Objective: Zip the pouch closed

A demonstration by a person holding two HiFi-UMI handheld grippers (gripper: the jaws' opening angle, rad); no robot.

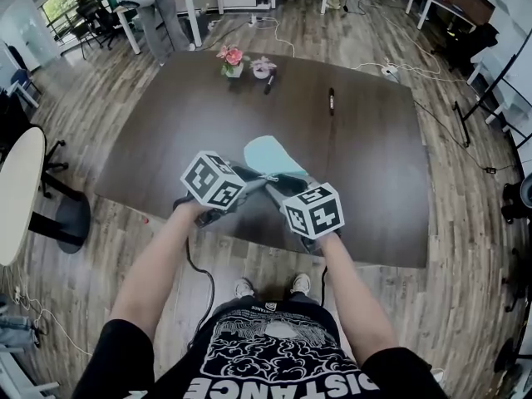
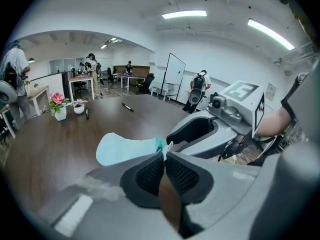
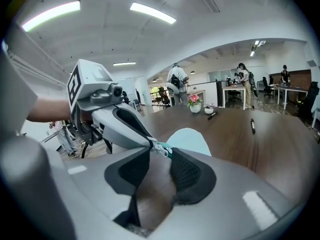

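A light-blue pouch (image 1: 270, 155) hangs just above the dark table (image 1: 166, 131), in front of the person. My left gripper (image 1: 256, 175) comes in from the left and is shut on the pouch's near end (image 2: 159, 145); the rest of the pouch (image 2: 125, 150) spreads away beyond its jaws. My right gripper (image 1: 276, 184) comes in from the right and meets it tip to tip. Its jaws stand a little apart, with the small metal zipper pull (image 3: 161, 148) between the fingertips (image 3: 176, 156) and a gap showing below it. The zipper itself is hidden from every view.
At the table's far side stand a pink flower in a white pot (image 1: 231, 59), a small white pot (image 1: 263, 67) and a dark pen (image 1: 269, 82). A black marker (image 1: 331, 100) lies further right. Chairs, desks and people (image 2: 91, 69) are beyond the table.
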